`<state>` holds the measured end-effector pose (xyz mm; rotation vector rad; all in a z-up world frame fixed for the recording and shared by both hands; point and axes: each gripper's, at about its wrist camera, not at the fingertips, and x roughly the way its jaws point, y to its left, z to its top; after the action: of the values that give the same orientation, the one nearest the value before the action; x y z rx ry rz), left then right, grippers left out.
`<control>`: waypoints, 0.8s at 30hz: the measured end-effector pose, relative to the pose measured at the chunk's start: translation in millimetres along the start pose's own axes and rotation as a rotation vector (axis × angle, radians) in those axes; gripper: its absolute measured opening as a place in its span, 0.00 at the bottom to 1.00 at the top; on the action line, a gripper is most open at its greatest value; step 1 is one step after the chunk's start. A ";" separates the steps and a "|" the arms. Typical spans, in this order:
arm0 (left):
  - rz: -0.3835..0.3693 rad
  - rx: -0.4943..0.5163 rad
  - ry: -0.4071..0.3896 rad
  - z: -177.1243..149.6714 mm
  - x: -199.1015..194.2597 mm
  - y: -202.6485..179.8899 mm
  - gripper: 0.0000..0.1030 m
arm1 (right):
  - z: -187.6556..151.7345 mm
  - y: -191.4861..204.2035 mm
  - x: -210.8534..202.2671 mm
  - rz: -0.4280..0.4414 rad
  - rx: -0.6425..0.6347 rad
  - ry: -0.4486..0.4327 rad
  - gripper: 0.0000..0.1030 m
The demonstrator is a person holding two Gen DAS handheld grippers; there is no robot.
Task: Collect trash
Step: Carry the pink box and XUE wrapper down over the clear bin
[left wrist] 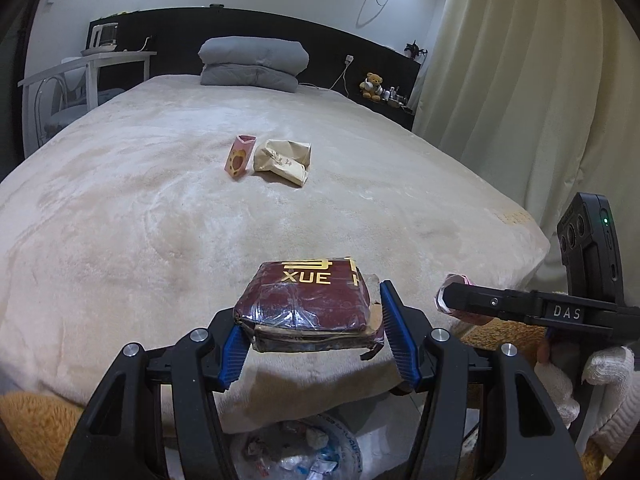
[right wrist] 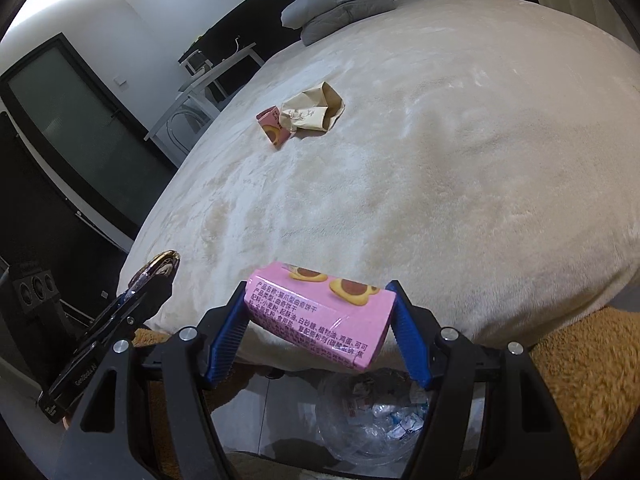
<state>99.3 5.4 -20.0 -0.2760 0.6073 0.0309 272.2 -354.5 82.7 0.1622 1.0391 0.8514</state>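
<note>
My left gripper [left wrist: 316,324] is shut on a dark red box [left wrist: 308,300] wrapped in clear film, with gold letters on top. It hangs over the foot edge of the bed. My right gripper [right wrist: 320,320] is shut on a pink biscuit carton [right wrist: 320,312], tilted, also at the foot edge. The right gripper [left wrist: 452,298] shows in the left wrist view at the right, in a white-gloved hand [left wrist: 600,380]. Farther up the bed lie a small pink carton [left wrist: 239,157] and a crumpled brown paper bag [left wrist: 284,160], side by side. Below the grippers stands a bin with a clear liner [right wrist: 372,416] holding scraps.
The cream blanket [left wrist: 160,200] covers the whole bed. Folded grey bedding [left wrist: 254,62] sits at the head. A white side table [left wrist: 88,72] stands at the left, a curtain [left wrist: 520,80] at the right. An orange fluffy rug [right wrist: 580,380] lies by the bed's foot. A black speaker [right wrist: 34,288] stands at the left.
</note>
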 end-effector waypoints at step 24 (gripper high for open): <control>-0.020 -0.074 0.064 -64.4 -39.2 -24.3 0.57 | -49.6 15.5 -8.5 0.029 -0.024 0.096 0.65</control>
<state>33.8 -33.0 -42.4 -0.3558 0.6680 0.0249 221.8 -362.8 70.3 0.1168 1.1176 0.9044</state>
